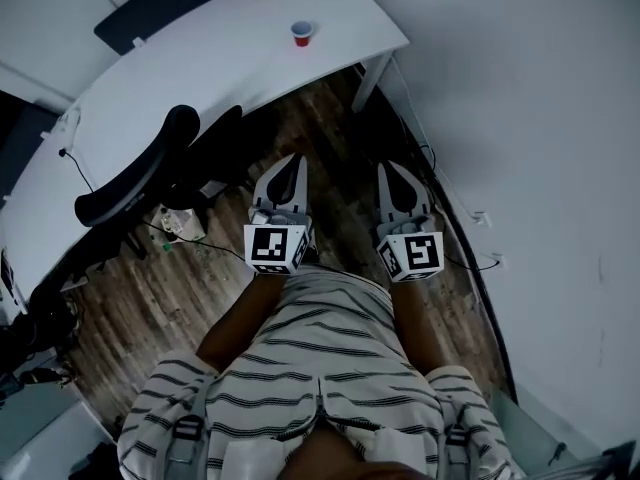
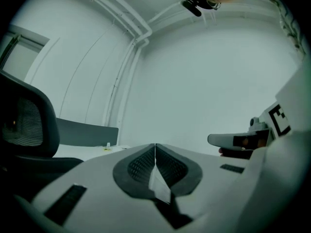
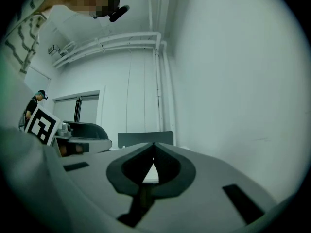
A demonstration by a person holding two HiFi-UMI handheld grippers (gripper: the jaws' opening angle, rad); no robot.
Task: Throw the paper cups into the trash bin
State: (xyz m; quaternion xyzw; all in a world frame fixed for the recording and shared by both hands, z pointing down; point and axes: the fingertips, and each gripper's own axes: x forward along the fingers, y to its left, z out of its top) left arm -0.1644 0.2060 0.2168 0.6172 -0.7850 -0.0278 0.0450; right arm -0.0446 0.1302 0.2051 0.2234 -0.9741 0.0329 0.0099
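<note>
Just past the shirt (image 1: 300, 358), the left gripper (image 1: 295, 165) and right gripper (image 1: 388, 175) sat pressed together, empty, while the cup (image 1: 302, 33) stood upright well ahead on the desk (image 1: 200, 68), roughly in line with the left one, probably the nearer.
</note>
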